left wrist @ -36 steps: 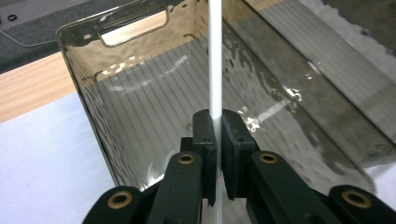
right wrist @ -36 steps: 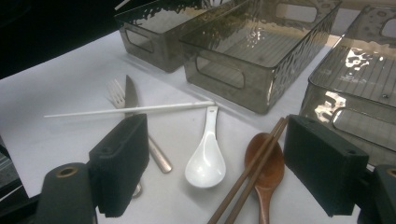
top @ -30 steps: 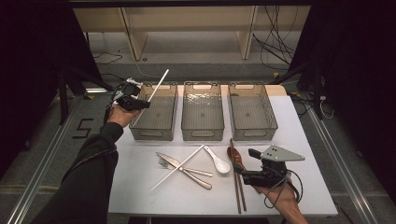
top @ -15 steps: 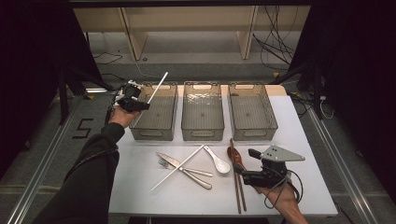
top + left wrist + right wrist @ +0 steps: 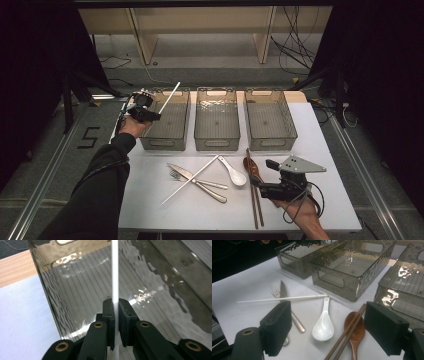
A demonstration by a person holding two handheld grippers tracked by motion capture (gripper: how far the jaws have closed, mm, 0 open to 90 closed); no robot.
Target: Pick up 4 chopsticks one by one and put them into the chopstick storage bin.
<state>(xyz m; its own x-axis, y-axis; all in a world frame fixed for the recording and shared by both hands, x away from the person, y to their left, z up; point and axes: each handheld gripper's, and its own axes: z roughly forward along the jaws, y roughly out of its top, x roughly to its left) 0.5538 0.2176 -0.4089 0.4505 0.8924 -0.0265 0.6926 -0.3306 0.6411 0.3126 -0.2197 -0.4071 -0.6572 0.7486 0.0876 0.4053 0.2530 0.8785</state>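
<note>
So we've got the left bin (image 5: 165, 120) on the counter (image 5: 320, 150), and our left tool (image 5: 114, 315) pinches the white chopstick (image 5: 114, 270) right above it, stick pointing up and away over the bin. Right tool (image 5: 328, 327) hangs wide near the wooden chopsticks (image 5: 347, 332). Barely anything moved since a second ago.

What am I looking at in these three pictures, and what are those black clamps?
A person at a white table holds a hand-operated clamp, called a gripper, in each hand. One camera looks down from above; the other two ride on the grippers and look along their black jaws. The left gripper is shut on a white chopstick over the left bin of three clear bins. The right gripper rests open near the table's front. On the table lie another white chopstick, a fork, a knife, a white spoon, a wooden spoon and brown chopsticks.
</note>
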